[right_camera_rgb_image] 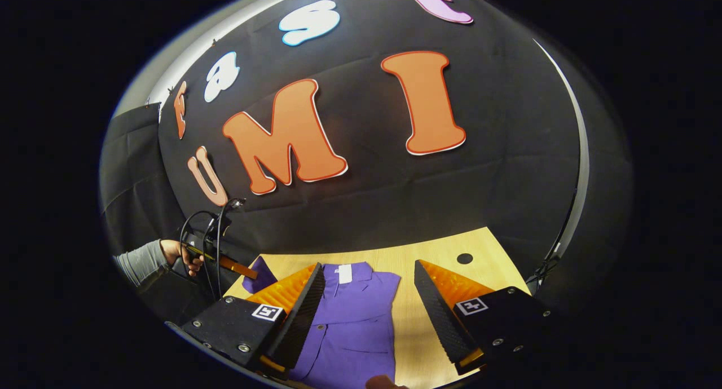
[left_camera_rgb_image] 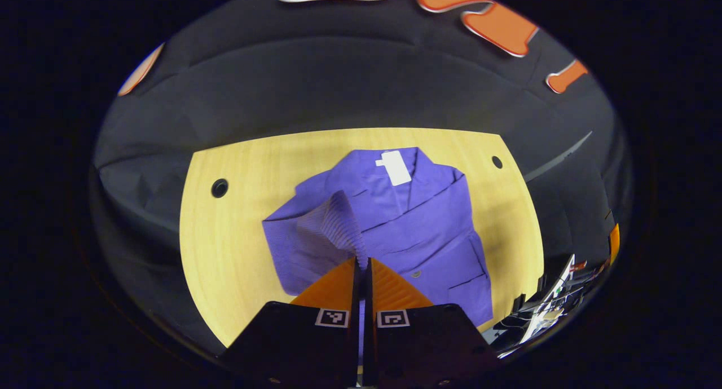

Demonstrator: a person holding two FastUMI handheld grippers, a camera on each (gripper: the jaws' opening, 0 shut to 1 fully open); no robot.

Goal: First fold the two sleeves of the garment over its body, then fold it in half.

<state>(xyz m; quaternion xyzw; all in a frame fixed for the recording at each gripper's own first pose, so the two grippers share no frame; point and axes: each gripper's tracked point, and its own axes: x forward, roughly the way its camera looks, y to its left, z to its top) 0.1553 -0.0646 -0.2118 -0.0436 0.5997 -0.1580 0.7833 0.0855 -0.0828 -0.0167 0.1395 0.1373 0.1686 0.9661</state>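
A purple shirt (left_camera_rgb_image: 417, 231) lies face up on the wooden table (left_camera_rgb_image: 225, 248), collar and white tag (left_camera_rgb_image: 395, 167) at the far side. My left gripper (left_camera_rgb_image: 364, 263) is shut on the ribbed cuff of one sleeve (left_camera_rgb_image: 338, 222), which is lifted off the table and hangs over the shirt's body. In the right gripper view that gripper (right_camera_rgb_image: 248, 273) shows at the left, held by a hand (right_camera_rgb_image: 179, 255), with the sleeve end (right_camera_rgb_image: 260, 276) in it. My right gripper (right_camera_rgb_image: 369, 266) hovers open above the shirt (right_camera_rgb_image: 350, 327), with nothing between its fingers.
The table has a round hole near each far corner (left_camera_rgb_image: 219, 188) (left_camera_rgb_image: 497, 162). Black cloth surrounds the table. Cables and equipment (left_camera_rgb_image: 550, 304) sit beyond the table's right edge. Bare wood (right_camera_rgb_image: 445, 245) lies to the right of the shirt.
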